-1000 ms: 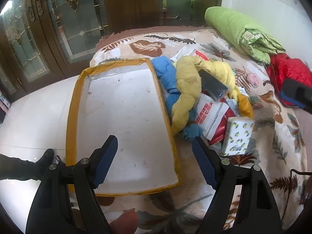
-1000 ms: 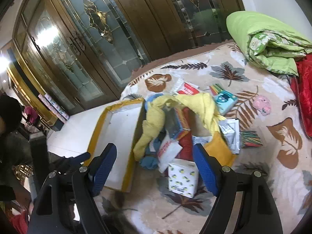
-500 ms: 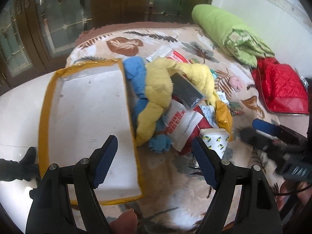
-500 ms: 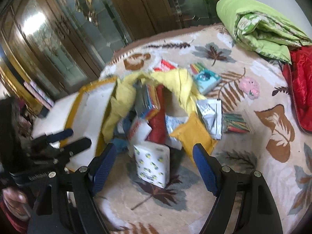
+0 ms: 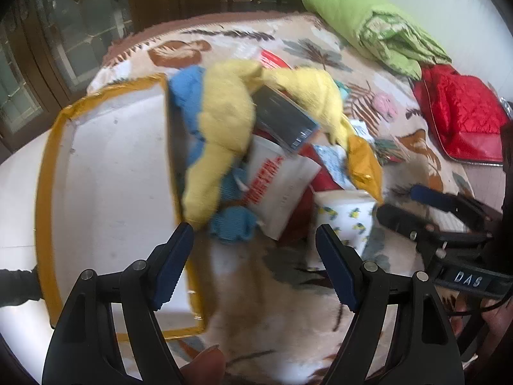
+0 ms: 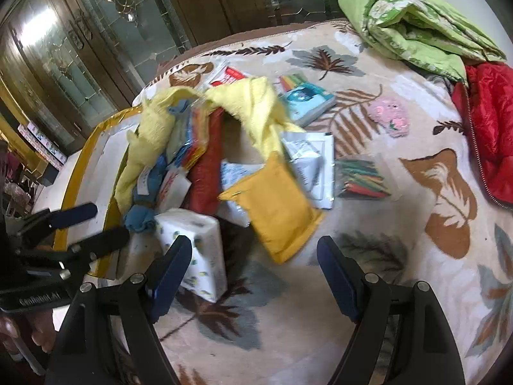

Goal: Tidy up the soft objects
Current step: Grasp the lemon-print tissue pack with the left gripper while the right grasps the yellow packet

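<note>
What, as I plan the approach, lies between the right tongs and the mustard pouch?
Only bare blanket, per the right wrist view; the tissue pack sits left.

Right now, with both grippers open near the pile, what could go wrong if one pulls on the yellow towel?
1. The yellow towel lies tangled over a dark packet and other packets; pulling it may drag them along.
2. The tissue pack sits right by the right gripper and could be knocked.
3. The left gripper is close beside the right one; they might collide.
</note>
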Action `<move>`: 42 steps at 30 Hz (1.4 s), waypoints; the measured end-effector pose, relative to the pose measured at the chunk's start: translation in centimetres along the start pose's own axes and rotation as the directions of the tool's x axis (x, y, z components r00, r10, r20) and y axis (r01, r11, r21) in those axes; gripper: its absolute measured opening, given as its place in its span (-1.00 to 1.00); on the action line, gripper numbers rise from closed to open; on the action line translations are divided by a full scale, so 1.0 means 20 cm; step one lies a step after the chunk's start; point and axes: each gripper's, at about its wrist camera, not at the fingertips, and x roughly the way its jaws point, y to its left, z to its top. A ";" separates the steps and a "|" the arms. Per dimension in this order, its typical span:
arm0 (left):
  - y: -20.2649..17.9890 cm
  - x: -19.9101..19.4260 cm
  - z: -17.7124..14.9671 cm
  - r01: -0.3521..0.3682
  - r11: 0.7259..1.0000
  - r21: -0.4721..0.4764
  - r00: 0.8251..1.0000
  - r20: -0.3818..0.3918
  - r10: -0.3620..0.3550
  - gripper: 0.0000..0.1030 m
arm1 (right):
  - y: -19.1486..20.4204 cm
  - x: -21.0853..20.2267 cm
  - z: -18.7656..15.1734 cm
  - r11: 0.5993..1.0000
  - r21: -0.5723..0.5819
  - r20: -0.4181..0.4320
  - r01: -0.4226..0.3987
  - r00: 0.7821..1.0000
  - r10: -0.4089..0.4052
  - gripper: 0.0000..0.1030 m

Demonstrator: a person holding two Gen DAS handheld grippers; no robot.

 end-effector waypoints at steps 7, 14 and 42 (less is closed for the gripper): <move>-0.17 0.09 -0.01 -0.069 0.997 0.028 0.996 -0.046 0.071 0.54 | -0.15 -0.07 0.03 0.999 0.034 0.015 0.011 1.000 -0.012 0.57; -0.23 0.19 -0.04 -0.071 0.997 -0.001 0.992 -0.104 0.071 0.54 | -0.09 0.04 0.04 0.980 -0.197 -0.041 0.038 0.998 -0.047 0.57; -0.20 0.21 -0.03 -0.048 0.995 -0.088 0.996 -0.082 0.040 0.54 | -0.08 0.30 0.17 0.929 -0.325 -0.197 -0.180 0.973 0.119 0.57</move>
